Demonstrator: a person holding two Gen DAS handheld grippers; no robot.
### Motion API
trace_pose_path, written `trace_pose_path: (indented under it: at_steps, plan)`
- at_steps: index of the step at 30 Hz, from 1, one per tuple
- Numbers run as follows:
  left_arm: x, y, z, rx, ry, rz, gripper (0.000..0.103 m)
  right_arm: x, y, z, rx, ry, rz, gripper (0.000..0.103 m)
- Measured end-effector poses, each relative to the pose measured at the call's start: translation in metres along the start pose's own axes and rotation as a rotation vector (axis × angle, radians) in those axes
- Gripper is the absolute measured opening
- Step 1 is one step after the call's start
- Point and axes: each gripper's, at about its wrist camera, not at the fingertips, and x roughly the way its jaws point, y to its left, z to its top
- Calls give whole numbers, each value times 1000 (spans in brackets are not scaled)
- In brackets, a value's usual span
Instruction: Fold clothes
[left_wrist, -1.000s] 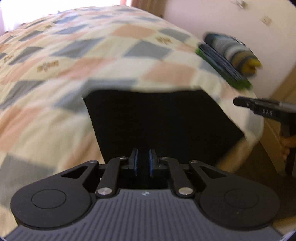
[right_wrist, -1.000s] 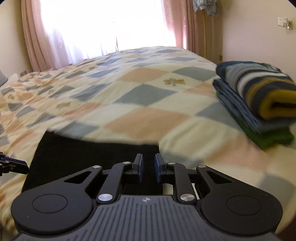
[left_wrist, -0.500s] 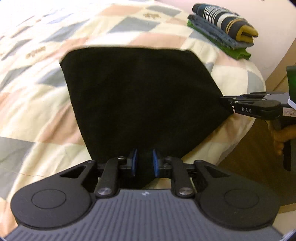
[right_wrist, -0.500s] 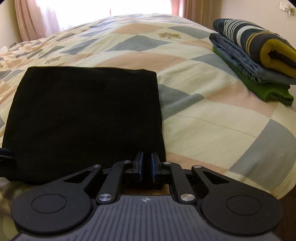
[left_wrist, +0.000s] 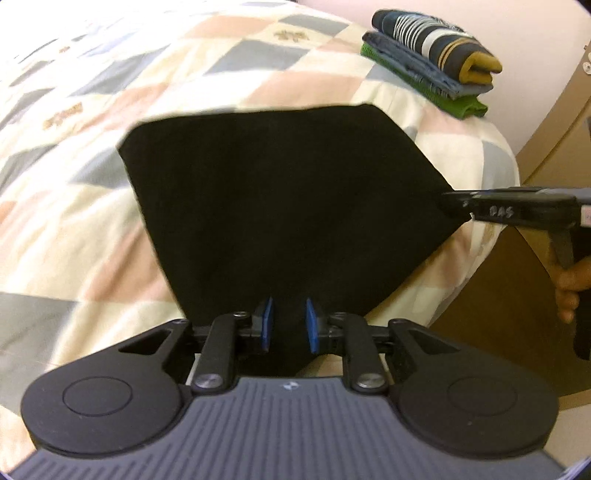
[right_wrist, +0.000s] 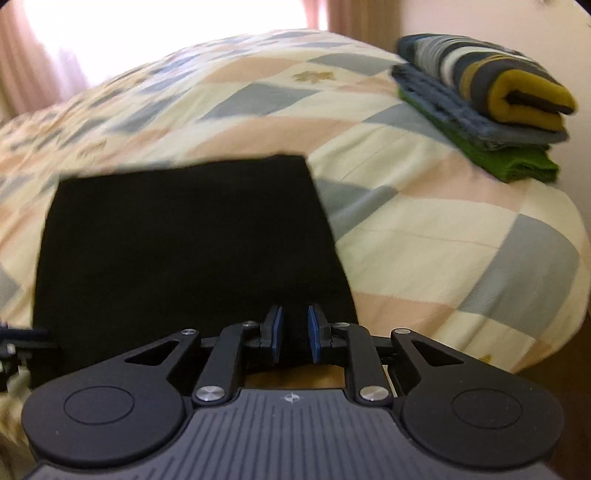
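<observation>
Left wrist view: black cloth (left_wrist: 280, 206) now lies spread on the quilt (left_wrist: 74, 206), near edge hanging off the bed side toward 6 o'clock; 1 s ago it was mostly bunched low and blurred, so it's been pulled out flat and dragged toward the person. Left gripper (left_wrist: 287, 325) has pads a bit wider apart vs 0.5 s ago, w/ a cloth corner between them, so can't tell if it's pinching or letting go. Right gripper (right_wrist: 294, 334), same story: small gap, cloth edge between pads, grip unclear. Right gripper's tip meets the cloth corner at 3 o'clock in the left view. Folded stack (right_wrist: 480, 103) sits at 2 o'clock, well apart. Prob means laying-out is done & the next fold can start.
</observation>
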Motion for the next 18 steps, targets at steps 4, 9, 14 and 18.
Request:
trace_pose_path:
  at_steps: [4,9,14,18]
  plan:
    - [-23,24,6,-26,83,0,17,-42,12,9,115,2,-31,43]
    - [-59,30,21,8,115,54,30,-88,30,10,309,38,7,57]
    - [-103,21,37,15,69,78,39,-128,48,25,353,26,49,66]
    - [-137,3,45,7,25,92,43,-161,56,42,304,-22,54,77]
